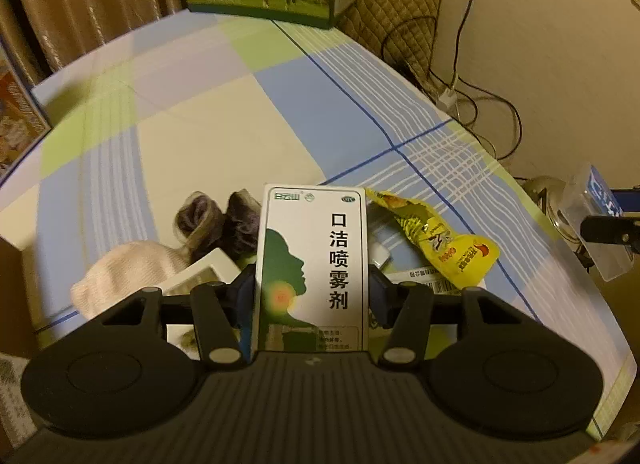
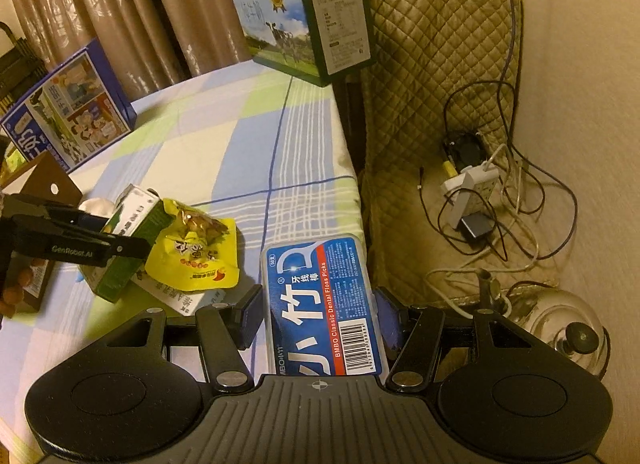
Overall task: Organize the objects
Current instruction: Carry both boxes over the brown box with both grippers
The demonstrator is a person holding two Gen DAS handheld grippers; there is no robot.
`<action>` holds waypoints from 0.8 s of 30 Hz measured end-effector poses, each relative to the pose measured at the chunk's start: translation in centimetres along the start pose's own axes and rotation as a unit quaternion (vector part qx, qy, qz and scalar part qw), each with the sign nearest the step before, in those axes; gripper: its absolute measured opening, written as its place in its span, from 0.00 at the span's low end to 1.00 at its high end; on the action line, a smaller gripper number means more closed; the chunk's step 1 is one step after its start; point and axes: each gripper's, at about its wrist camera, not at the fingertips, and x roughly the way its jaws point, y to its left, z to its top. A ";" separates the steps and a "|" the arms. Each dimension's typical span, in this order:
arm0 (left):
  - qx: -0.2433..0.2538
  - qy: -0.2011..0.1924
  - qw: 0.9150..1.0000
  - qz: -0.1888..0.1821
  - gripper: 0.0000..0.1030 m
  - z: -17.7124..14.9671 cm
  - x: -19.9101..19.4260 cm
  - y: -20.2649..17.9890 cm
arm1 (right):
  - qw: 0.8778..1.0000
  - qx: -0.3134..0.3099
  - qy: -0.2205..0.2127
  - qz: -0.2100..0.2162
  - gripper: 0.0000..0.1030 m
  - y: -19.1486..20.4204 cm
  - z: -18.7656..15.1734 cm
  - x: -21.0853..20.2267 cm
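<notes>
Currently, left gripper [image 1: 312, 284]: a white-and-green spray box [image 1: 314, 264] is being clamped between the blue pads, upright, its lower end hidden behind the gripper body.
Right gripper [image 2: 318, 312]: a clear floss-pick case [image 2: 324, 304] with a blue label is being gripped by its long sides, just past the table's near edge.
Slip risk, left: the box is being pinched on thin cardboard walls; these are judged likely to buckle or let the box rotate if it is being swung quickly.
Slip risk, right: smooth plastic is being held over the table edge [image 2: 352, 168]; were the grip loosened here, the case would probably be dropped among the cables [image 2: 520, 192] on the floor.
Pile just ahead of the left gripper: a yellow snack packet [image 1: 440, 240], a dark hair scrunchie [image 1: 216, 224], a cream knitted item [image 1: 132, 268] and a small white box [image 1: 200, 276] are being crowded together under the held box; any of them could be knocked or dragged if the box is being lowered blind.
Collision risk: both grippers are being worked near each other beside the packet, so contact between them is possible.
Farther out: a milk carton [image 2: 304, 20] is being left at the far corner, well apart.
Glass lid [image 2: 568, 328]: lying on the floor to the right, at risk from a falling case.
</notes>
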 end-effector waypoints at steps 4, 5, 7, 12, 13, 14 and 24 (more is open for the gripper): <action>-0.037 -0.021 0.999 0.000 0.49 -1.0 -2.6 1.1 | 1.000 -0.002 -0.004 0.004 0.54 0.9 0.3 -0.1; -0.047 -0.026 0.999 0.000 0.49 -1.4 -3.5 1.4 | 1.000 -0.003 -0.005 0.006 0.54 1.2 0.3 -0.2; -0.063 -0.039 0.997 0.007 0.49 -2.2 -5.3 2.1 | 1.000 -0.007 -0.007 0.010 0.54 2.1 0.4 -0.3; -0.107 -0.065 0.992 0.017 0.49 -4.3 -10.0 4.7 | 1.000 -0.015 -0.014 0.021 0.54 5.1 0.4 -0.6; -0.113 -0.070 0.991 0.018 0.49 -4.7 -11.0 5.3 | 0.999 -0.016 -0.016 0.023 0.54 5.9 0.4 -0.7; -0.121 -0.075 0.990 0.020 0.49 -5.1 -12.0 6.1 | 0.999 -0.016 -0.018 0.025 0.54 6.9 0.4 -0.9; -0.166 -0.106 0.979 0.058 0.49 -8.6 -19.7 14.1 | 0.995 -0.030 -0.024 0.087 0.54 17.4 0.8 -1.1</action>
